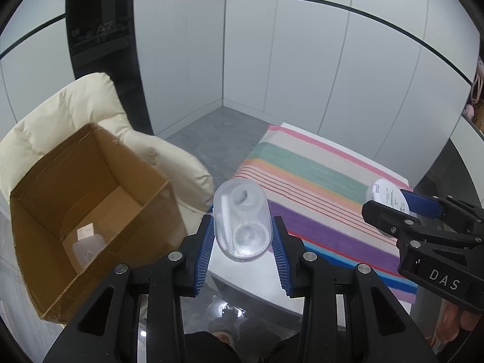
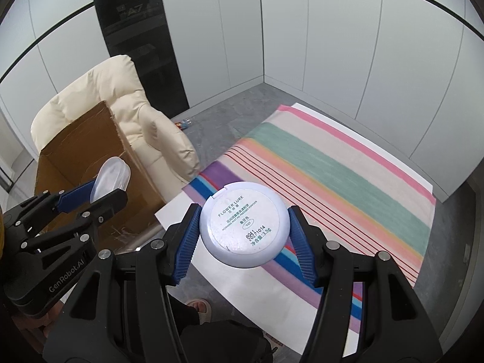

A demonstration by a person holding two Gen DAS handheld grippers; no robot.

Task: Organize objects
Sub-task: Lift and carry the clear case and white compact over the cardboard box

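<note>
Two grippers aloft over a striped mat (image 2: 332, 163): the left gripper (image 1: 242, 236) pinching a clear oval case (image 1: 240, 220), the right gripper (image 2: 243, 230) clamped on a round powder compact (image 2: 244, 227) — an open cardboard box (image 1: 90, 199) on a cream armchair (image 2: 133, 112) just beside them.

You are in a bare indoor room: white panelled walls (image 2: 332, 45), grey floor (image 2: 230, 121), a cream armchair (image 2: 127, 115) and a striped mat (image 2: 332, 175).

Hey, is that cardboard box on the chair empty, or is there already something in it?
Not empty: the open cardboard box already holds a pale plastic container on its bottom.
</note>
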